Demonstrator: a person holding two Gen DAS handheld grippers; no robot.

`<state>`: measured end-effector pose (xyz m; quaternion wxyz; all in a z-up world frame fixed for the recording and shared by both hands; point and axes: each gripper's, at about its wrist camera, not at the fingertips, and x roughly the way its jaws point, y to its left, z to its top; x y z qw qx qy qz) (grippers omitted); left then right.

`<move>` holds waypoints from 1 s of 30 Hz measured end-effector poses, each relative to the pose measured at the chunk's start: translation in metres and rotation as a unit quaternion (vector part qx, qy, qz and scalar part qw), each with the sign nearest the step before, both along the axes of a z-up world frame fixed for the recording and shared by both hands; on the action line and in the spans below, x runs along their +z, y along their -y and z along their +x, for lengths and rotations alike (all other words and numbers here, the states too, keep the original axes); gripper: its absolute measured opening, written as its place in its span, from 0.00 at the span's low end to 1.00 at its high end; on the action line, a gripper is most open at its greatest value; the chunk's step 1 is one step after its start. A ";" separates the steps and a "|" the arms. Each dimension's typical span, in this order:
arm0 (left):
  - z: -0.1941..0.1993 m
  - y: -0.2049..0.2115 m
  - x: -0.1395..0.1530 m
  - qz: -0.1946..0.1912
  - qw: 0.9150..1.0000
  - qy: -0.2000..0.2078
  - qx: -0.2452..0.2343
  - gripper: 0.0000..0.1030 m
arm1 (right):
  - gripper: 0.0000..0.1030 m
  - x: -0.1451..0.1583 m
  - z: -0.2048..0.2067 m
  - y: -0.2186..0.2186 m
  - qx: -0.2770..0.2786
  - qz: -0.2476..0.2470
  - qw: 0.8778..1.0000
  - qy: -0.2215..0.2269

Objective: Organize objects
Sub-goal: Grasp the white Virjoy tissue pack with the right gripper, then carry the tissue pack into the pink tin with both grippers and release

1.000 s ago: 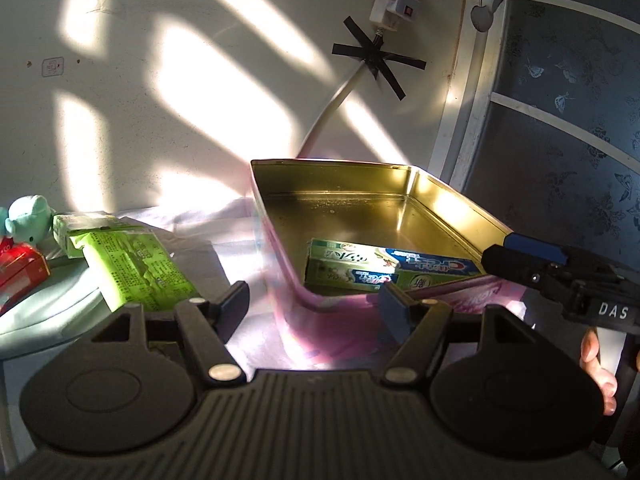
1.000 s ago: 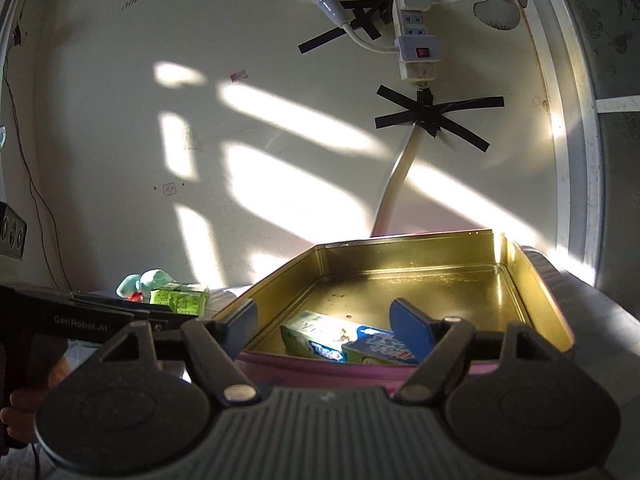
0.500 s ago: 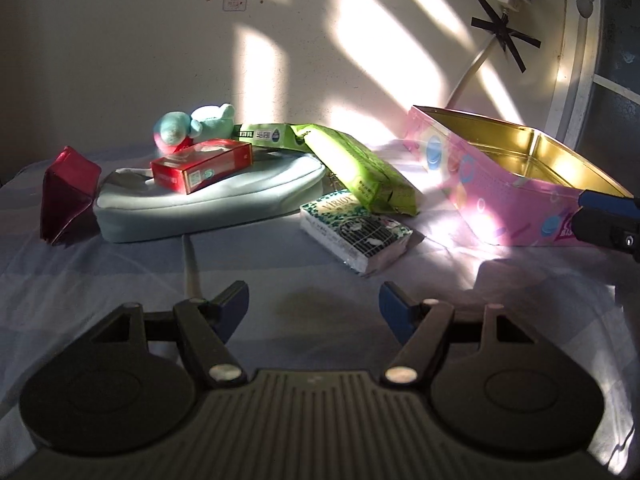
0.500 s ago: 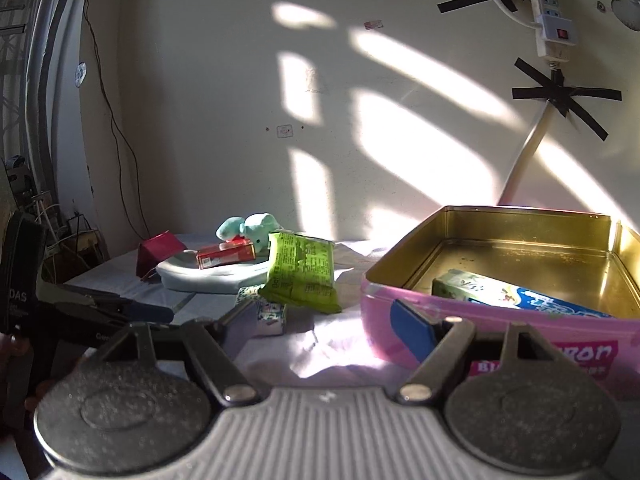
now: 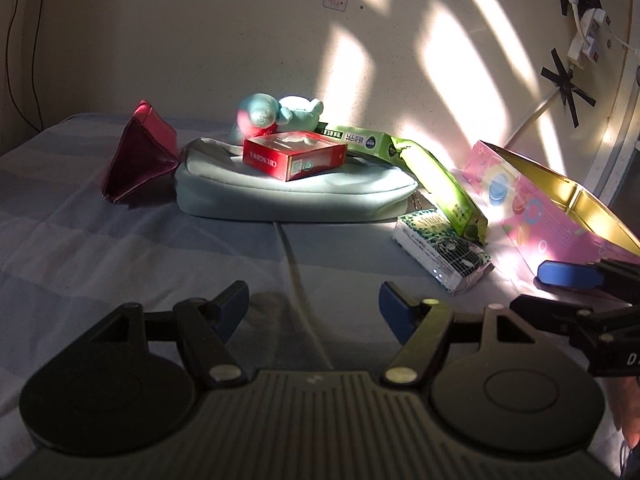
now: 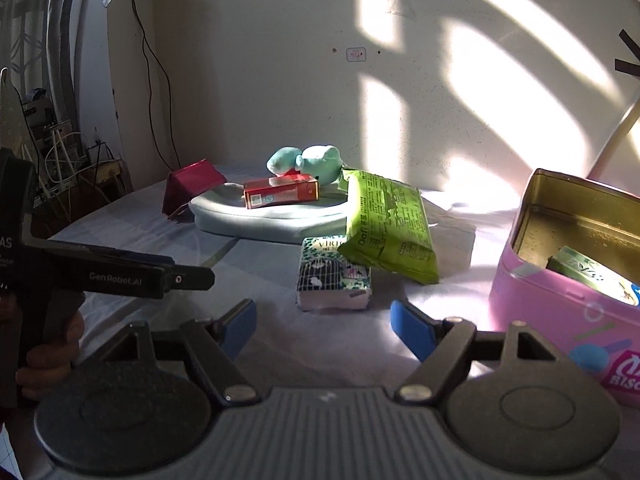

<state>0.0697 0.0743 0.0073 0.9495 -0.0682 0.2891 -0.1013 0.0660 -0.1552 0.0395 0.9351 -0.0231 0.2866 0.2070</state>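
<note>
A pink tin [image 6: 532,304] with a gold inside stands at the right and holds a toothpaste box [image 6: 596,276]. The same pink tin [image 5: 532,216] shows at the right of the left wrist view. A small tissue pack [image 6: 334,280] lies just ahead of my right gripper [image 6: 324,322], whose jaws are open and empty. A green wipes pack [image 6: 386,224] leans over it. My left gripper [image 5: 314,306] is open over bare bedsheet, with the tissue pack [image 5: 444,250] to its right. A red box [image 5: 294,154] rests on a pale blue pouch [image 5: 288,192], beside a teal plush [image 5: 280,114].
A dark red triangular pouch [image 5: 140,158] sits left of the blue pouch. A green box [image 5: 360,140] lies behind the red one. The wall [image 5: 240,40] closes the far side of the striped sheet [image 5: 100,248]. Cables and clutter [image 6: 68,152] crowd the left edge.
Both grippers have swung left, away from above the tin toward the pile of objects, and sunk lower. The tin slid to the right of both views. Both stayed open and empty.
</note>
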 end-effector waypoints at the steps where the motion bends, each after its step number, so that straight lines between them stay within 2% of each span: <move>1: -0.001 0.000 0.000 -0.001 1.000 0.002 0.000 0.72 | 0.75 -0.002 0.007 -0.003 0.001 -0.004 1.000 -0.008; 7: -0.004 0.006 0.001 0.013 1.000 0.017 -0.017 0.72 | 0.78 -0.018 0.050 -0.019 -0.018 -0.027 0.998 -0.051; 11: -0.005 0.008 0.001 0.020 0.999 0.023 -0.025 0.72 | 0.79 -0.022 0.061 -0.027 -0.024 -0.032 0.998 -0.046; 12: -0.005 0.008 0.001 0.020 0.999 0.023 -0.026 0.73 | 0.74 -0.022 0.060 -0.029 -0.022 -0.036 0.998 -0.041; 13: -0.005 0.008 0.001 0.020 0.999 0.023 -0.026 0.73 | 0.64 -0.022 0.058 -0.032 -0.014 -0.041 0.998 -0.037; 15: -0.005 0.007 0.001 0.018 0.999 0.021 -0.026 0.74 | 0.54 -0.020 0.054 -0.035 0.002 -0.044 0.998 -0.036; 22: -0.005 0.008 0.002 0.015 0.999 0.021 -0.032 0.75 | 0.54 -0.015 0.002 -0.039 0.084 -0.070 0.994 -0.012; 23: -0.005 0.009 0.001 0.015 0.999 0.022 -0.035 0.75 | 0.54 -0.015 -0.007 -0.035 0.098 -0.071 0.992 -0.020; 26: -0.005 0.009 0.001 0.009 0.998 0.020 -0.050 0.75 | 0.54 -0.013 -0.035 -0.017 0.109 -0.068 0.991 -0.027; 30: -0.009 0.018 0.003 0.000 0.996 0.016 -0.093 0.75 | 0.56 -0.010 -0.068 0.009 0.090 -0.067 0.993 -0.037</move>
